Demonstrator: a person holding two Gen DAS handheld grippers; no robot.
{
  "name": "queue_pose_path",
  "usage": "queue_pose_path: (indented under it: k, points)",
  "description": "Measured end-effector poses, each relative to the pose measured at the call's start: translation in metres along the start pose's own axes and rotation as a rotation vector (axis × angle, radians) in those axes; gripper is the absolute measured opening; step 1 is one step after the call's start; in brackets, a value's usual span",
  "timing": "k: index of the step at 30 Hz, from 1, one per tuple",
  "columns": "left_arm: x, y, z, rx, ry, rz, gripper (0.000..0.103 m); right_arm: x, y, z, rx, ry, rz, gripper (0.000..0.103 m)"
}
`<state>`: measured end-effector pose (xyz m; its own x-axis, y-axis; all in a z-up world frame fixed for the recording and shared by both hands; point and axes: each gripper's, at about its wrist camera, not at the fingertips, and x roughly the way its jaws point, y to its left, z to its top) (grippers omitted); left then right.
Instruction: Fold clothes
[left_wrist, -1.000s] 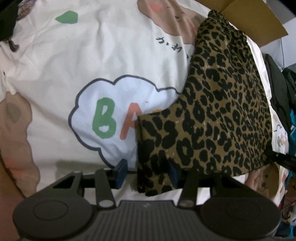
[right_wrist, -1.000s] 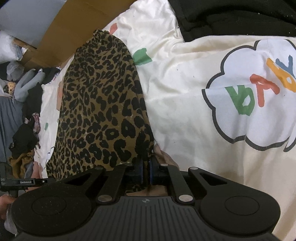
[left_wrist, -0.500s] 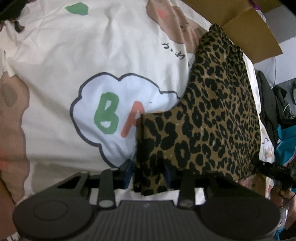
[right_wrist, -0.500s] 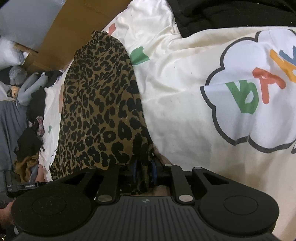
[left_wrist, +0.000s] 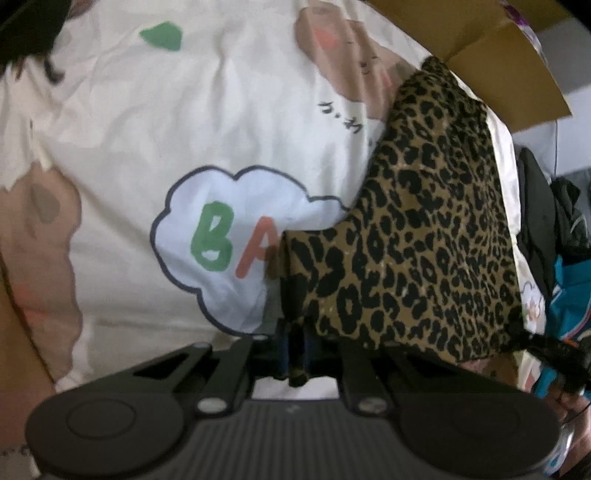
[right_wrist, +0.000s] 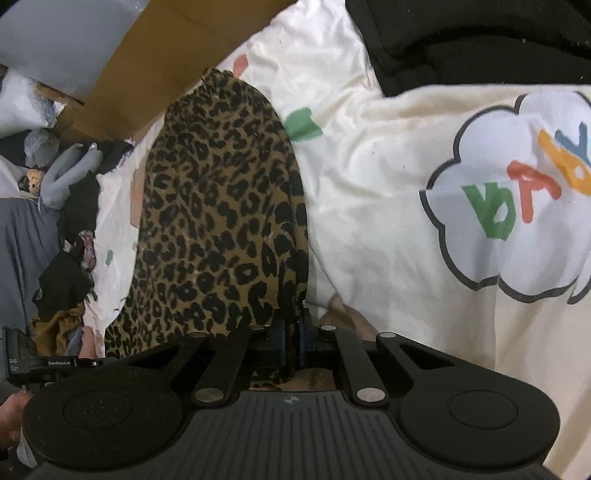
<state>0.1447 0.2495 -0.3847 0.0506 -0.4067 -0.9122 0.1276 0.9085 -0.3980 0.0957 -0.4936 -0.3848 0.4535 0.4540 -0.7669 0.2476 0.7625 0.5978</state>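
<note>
A leopard-print garment (left_wrist: 424, 240) lies lengthwise on a cream sheet with a cloud print (left_wrist: 221, 129). My left gripper (left_wrist: 295, 347) is at the garment's near left corner. Its jaws are closing, the fabric edge is pinched between the blue pads, and the corner is raised a little. In the right wrist view the same garment (right_wrist: 221, 203) runs away from me. There my right gripper (right_wrist: 291, 332) is shut on the near right corner, and fabric hangs below its fingers. The right gripper's far end (left_wrist: 554, 350) shows at the garment's other corner.
A cardboard box (right_wrist: 147, 55) stands beyond the garment's far end. A black garment (right_wrist: 480, 37) lies at the sheet's far right. Loose clothes are heaped (right_wrist: 66, 258) beside the bed on the left. The cloud print (right_wrist: 517, 203) sits right of the garment.
The left jaws, open around the garment's corner a second ago, have closed onto it. The right jaws parted slightly around the fabric, then closed again. Both corners have lifted a little.
</note>
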Motion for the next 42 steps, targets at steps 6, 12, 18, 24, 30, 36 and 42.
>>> queue_pose_path:
  k: [6,12,18,24,30,36,42]
  points:
    - [-0.016,-0.019,0.018,0.04,0.009,0.009,0.007,-0.024,0.01,0.001,0.005,-0.05,0.02,0.004]
    - [-0.036,-0.031,0.041,0.055,-0.002,0.001,0.006,-0.038,0.018,0.002,0.026,-0.094,0.036,0.004]
    - [-0.051,-0.038,0.071,0.042,-0.054,-0.018,0.006,-0.044,0.025,0.013,0.061,-0.144,0.067,0.004]
    - [-0.061,-0.048,0.095,0.04,-0.086,-0.038,0.006,-0.046,0.027,0.027,0.114,-0.181,0.107,0.004]
    - [-0.053,-0.048,0.121,0.08,-0.013,-0.025,0.006,-0.039,0.031,0.04,0.147,-0.201,0.123,0.004]
    - [-0.043,-0.057,0.154,0.135,0.022,0.007,0.006,-0.034,0.042,0.056,0.131,-0.231,0.122,0.004]
    - [-0.039,-0.068,0.188,0.207,0.034,-0.008,0.006,-0.022,0.043,0.073,0.15,-0.257,0.09,0.004]
